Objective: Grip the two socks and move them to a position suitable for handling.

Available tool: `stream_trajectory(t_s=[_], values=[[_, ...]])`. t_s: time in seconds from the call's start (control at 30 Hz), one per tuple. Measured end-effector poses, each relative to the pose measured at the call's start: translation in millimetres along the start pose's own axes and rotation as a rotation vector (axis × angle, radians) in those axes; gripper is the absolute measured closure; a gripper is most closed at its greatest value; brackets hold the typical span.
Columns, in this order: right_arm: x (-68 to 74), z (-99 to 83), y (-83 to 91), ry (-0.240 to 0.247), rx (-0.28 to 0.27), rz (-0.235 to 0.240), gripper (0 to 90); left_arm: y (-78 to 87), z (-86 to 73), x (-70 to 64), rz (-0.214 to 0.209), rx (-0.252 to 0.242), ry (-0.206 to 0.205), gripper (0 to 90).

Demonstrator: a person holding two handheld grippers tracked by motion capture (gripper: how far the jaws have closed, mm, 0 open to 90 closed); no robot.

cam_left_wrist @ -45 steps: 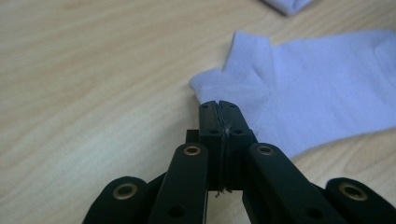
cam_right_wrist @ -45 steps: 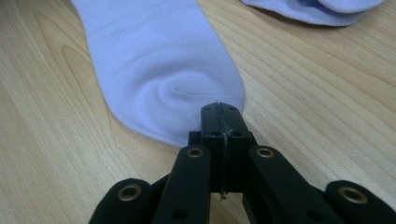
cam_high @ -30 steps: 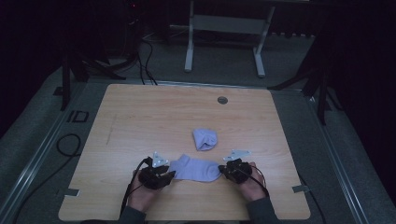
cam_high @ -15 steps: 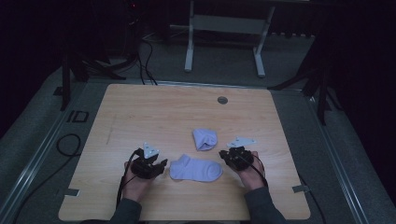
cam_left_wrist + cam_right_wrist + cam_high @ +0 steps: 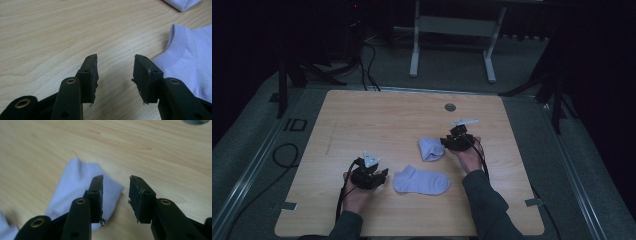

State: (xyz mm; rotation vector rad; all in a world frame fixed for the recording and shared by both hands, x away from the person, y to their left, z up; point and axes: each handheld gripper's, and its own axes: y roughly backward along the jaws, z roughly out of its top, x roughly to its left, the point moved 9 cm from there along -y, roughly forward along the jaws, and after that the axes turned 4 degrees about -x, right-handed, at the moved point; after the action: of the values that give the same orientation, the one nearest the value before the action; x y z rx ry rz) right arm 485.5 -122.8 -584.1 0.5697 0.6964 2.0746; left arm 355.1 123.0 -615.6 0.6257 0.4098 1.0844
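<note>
1. Nearest in the high view, two forearms in dark sleeves come in over the near edge of the wooden table (image 5: 362, 120), each hand holding a black gripper.
2. The left gripper (image 5: 384, 176) sits near the near left part of the table, pointing right toward a flat sock (image 5: 421, 180). In the left gripper view its jaws are spread with bare wood between them, pinching nothing, and the ribbed cuff end of the flat sock (image 5: 190, 65) lies just beside the right jaw, apart from it.
3. The flat sock is pale lilac and lies spread out between the two hands, its length running left to right, close to the near middle of the table.
4. A little farther and to the right lies a second sock, folded into a short bundle (image 5: 431, 148), near the flat one but not touching it.
5. The right gripper (image 5: 445, 141) is farther than the left one, at the right side of the folded sock, pointing left at it. In the right gripper view its jaws stand apart and hold nothing; the folded sock (image 5: 72, 185) lies under and beyond the left jaw, and whether that jaw touches the cloth I cannot tell.
6. Toward the far edge a small round grey grommet (image 5: 450, 107) is set into the tabletop.
7. Beyond the table, on the dim floor, stand a pale metal frame (image 5: 452, 30) and some black cables (image 5: 367, 60).
</note>
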Motion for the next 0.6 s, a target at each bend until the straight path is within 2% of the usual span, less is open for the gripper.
stream_trajectory(t_s=[0.13, 0.17, 0.27, 0.37, 0.43, 0.47, 0.6], values=[[-10.4, -1.9, -16.4, -0.099, 0.032, -0.004, 61.8, -0.2, -0.2, -0.6, 0.002, 0.001, -0.003, 54.9], [-11.6, -3.5, -19.0, -0.109, 0.043, -0.013, 61.6, -0.3, -0.2, -0.7, 0.002, 0.0, -0.004, 54.9], [-12.1, -8.1, -28.3, -0.142, 0.065, -0.001, 60.9, -0.6, -0.6, -0.9, 0.003, 0.003, -0.004, 54.9], [-10.3, -10.9, -34.9, -0.188, 0.075, 0.029, 62.4, -1.2, -1.1, 0.0, 0.008, 0.006, -0.002, 54.9], [-9.3, -10.4, -35.6, -0.195, 0.07, 0.041, 63.9, -0.9, -1.2, 0.5, 0.009, 0.006, -0.001, 54.9], [-5.5, -10.4, -37.3, -0.201, 0.072, 0.063, 69.5, -0.8, -1.2, 0.6, 0.009, 0.005, -0.001, 54.9], [-0.3, -9.4, -38.2, -0.164, 0.07, 0.066, 84.9, -0.6, -1.1, 0.9, 0.01, 0.003, 0.001, 54.9]])
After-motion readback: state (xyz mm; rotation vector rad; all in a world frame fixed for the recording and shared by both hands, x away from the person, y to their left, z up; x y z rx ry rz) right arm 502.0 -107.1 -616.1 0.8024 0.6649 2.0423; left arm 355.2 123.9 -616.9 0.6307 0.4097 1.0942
